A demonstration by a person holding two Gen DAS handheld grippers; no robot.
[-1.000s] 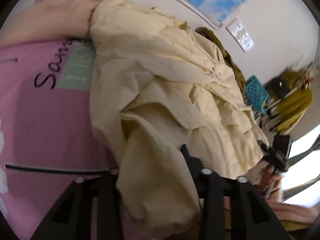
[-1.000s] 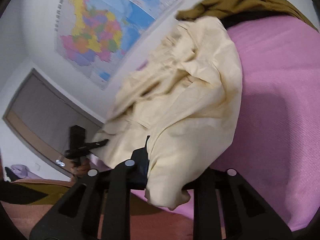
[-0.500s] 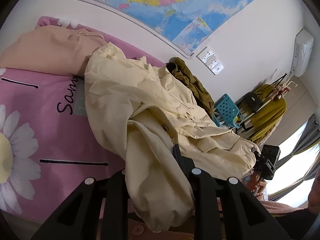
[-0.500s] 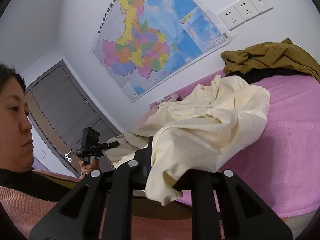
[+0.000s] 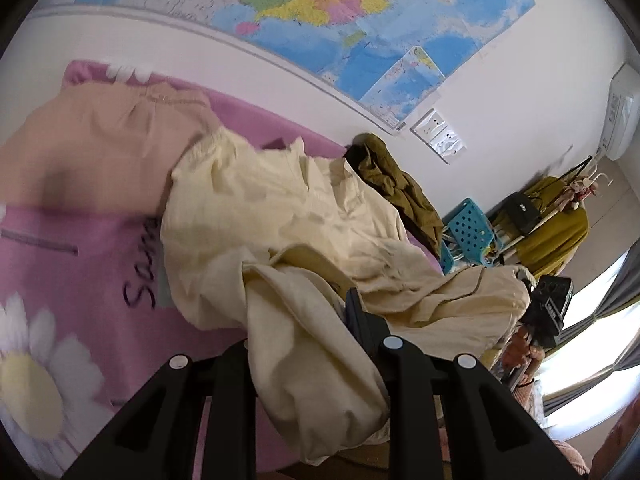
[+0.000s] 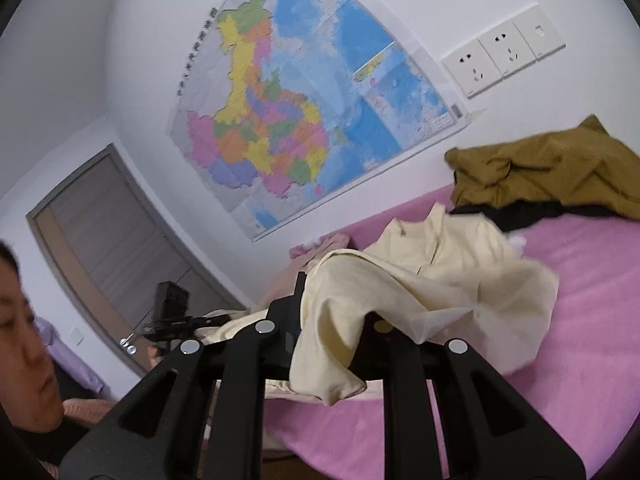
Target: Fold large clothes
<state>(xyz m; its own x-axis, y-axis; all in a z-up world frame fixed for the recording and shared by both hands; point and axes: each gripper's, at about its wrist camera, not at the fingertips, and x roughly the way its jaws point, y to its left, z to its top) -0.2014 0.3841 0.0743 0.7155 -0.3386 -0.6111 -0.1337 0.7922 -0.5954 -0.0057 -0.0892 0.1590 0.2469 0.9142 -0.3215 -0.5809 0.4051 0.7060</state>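
Left wrist view first: we've got the cream garment (image 5: 280, 216) bunched btwn the fingers of the left gripper (image 5: 316, 340), which is clamped on a thick fold of it; that fold spills down over the jaws toward the lens. The jaws have just been closing, w/ cloth between them. The rest of the garment trails away across the pink bedspread (image 5: 60, 272), partly lifted, partly lying on it. A peach garment (image 5: 92, 156) lies beside its far edge, an olive garment (image 5: 396, 188) sits further back by the wall, under the map (image 5: 360, 12). At the right edge we see the other handheld unit, w/ cream cloth running toward it.

Right wrist view: the right gripper (image 6: 332, 320) is pinched on another edge of the same cream garment (image 6: 440, 272), cloth draped over both fingers. The garment stretches from here back onto the bedspread (image 6: 580, 320), near the olive garment (image 6: 552, 172). The person is at the left edge.

Step in hand, as we judge it: pick-up and shake-out, i.e. both ends gripped, garment raised off the bed but crumpled, no fold made yet. Next move prob. calls for spreading the two grips apart to pull the cloth taut, then laying it flat on the open pink area before any fold.
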